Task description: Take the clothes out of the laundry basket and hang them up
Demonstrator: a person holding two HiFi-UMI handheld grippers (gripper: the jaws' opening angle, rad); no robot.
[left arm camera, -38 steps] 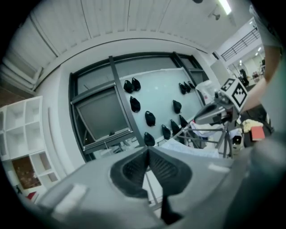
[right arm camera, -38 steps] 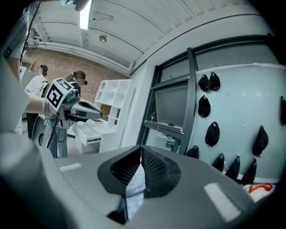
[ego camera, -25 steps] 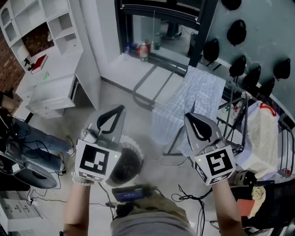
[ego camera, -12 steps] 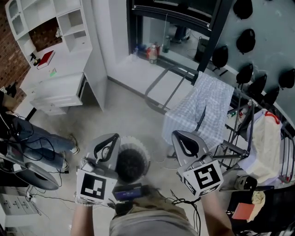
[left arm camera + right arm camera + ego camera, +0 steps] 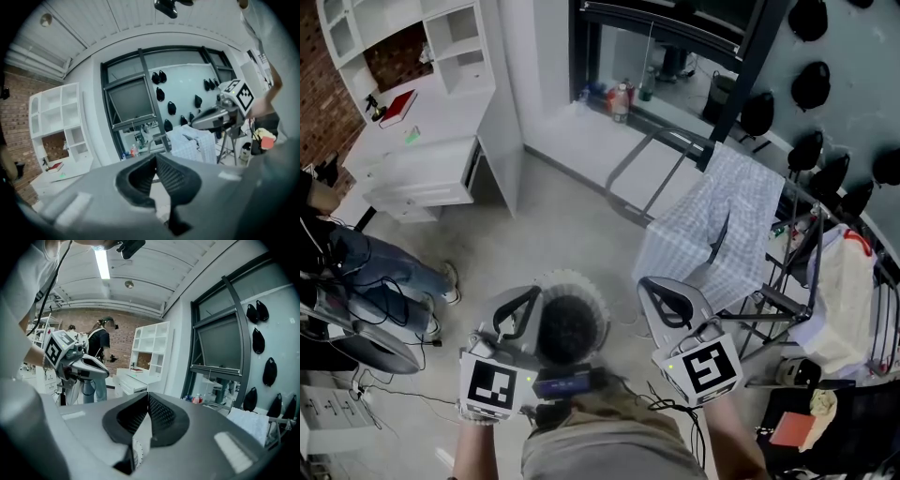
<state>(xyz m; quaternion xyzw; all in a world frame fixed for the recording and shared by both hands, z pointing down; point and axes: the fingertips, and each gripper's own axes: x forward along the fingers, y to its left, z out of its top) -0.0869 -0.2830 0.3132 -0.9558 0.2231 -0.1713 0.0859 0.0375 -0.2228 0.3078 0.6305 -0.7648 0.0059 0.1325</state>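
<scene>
Left gripper [image 5: 523,302] and right gripper [image 5: 654,289], jaws pressed together and empty, flanked the laundry basket [image 5: 577,280]. Dark heap [image 5: 569,330] inside, probably clothes. Checked cloth [image 5: 717,220] draped nearby.

Seen from above: open stretch of bare concrete floor [image 5: 572,216] straight ahead, free for passage. Directly below, between left gripper [image 5: 532,294] and right gripper [image 5: 645,284], round white laundry basket [image 5: 584,281], mouth unobstructed from above, dark clothes [image 5: 567,328] inside. To the right, blocked by drying rack [image 5: 769,300] draped with checked cloth [image 5: 712,220], just beside the right gripper; further right, crowded by a white bag [image 5: 839,281]. To the left, hemmed in by a person's legs [image 5: 389,272], cables [image 5: 366,309] and a white desk [image 5: 422,169]. Far ahead, closed off by a dark window frame [image 5: 731,66].
</scene>
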